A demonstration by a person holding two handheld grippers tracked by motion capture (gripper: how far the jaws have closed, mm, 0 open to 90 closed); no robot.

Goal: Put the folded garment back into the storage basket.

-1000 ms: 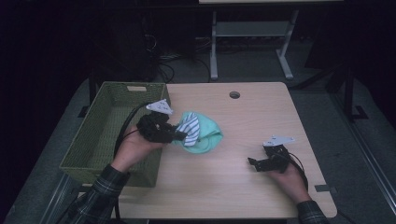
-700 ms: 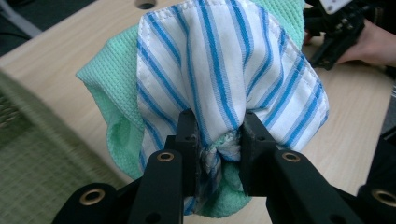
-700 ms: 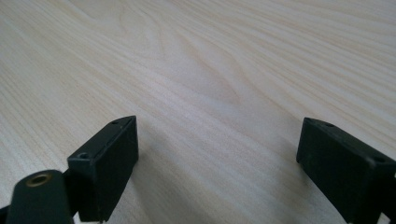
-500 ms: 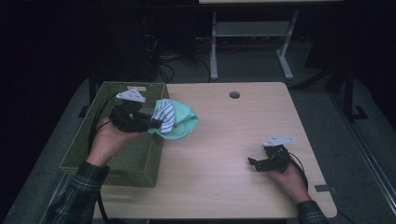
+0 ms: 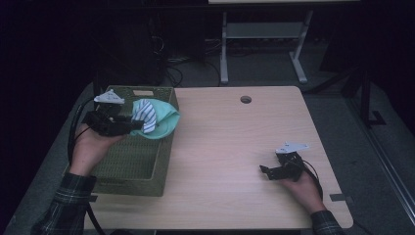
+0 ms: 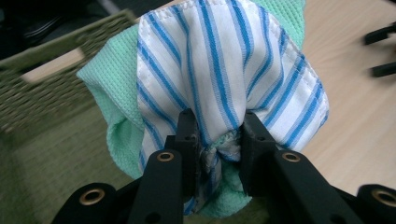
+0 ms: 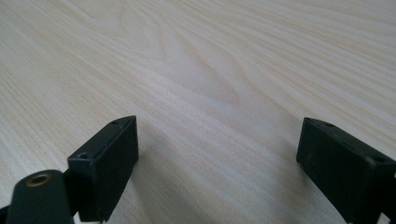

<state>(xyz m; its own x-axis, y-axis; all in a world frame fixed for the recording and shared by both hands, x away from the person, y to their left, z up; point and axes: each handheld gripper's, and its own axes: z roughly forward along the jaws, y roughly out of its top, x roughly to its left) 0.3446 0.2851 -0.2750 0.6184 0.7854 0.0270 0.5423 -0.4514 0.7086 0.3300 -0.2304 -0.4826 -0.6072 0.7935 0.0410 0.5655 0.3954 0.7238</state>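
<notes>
Left gripper view puts the cloth bundle (image 6: 219, 84) right in front of me: my left gripper (image 6: 218, 144) has its two black jaws pinched on a gathered fold of it at lower centre of the frame, and the fabric fans out above and to both sides of the fingertips (image 6: 189, 128). The bundle is two pieces held together: a white cloth with blue stripes (image 6: 224, 70) facing the camera, its hemmed edge running along the top, and a mint green cloth (image 6: 116, 88) with a fine waffle weave behind it, showing at left, at upper right and below the jaws. Behind it, at the left of the frame, I see the woven olive basket (image 6: 42, 93), and at right the pale wooden table (image 6: 359, 121)

From the high view, the left gripper (image 5: 139, 126) holds the bundle (image 5: 156, 118) in the air at centre left of the frame, over the basket (image 5: 142, 166), near the basket's upper right corner. The bundle hangs to the right of the jaws, with the striped piece nearest them

My right gripper (image 5: 264, 171) rests at lower right of the high view on the table (image 5: 235, 147), well apart from the bundle. In the right gripper view its jaws stand wide apart (image 7: 217, 154) with bare wood grain between them, gripping nothing
</notes>
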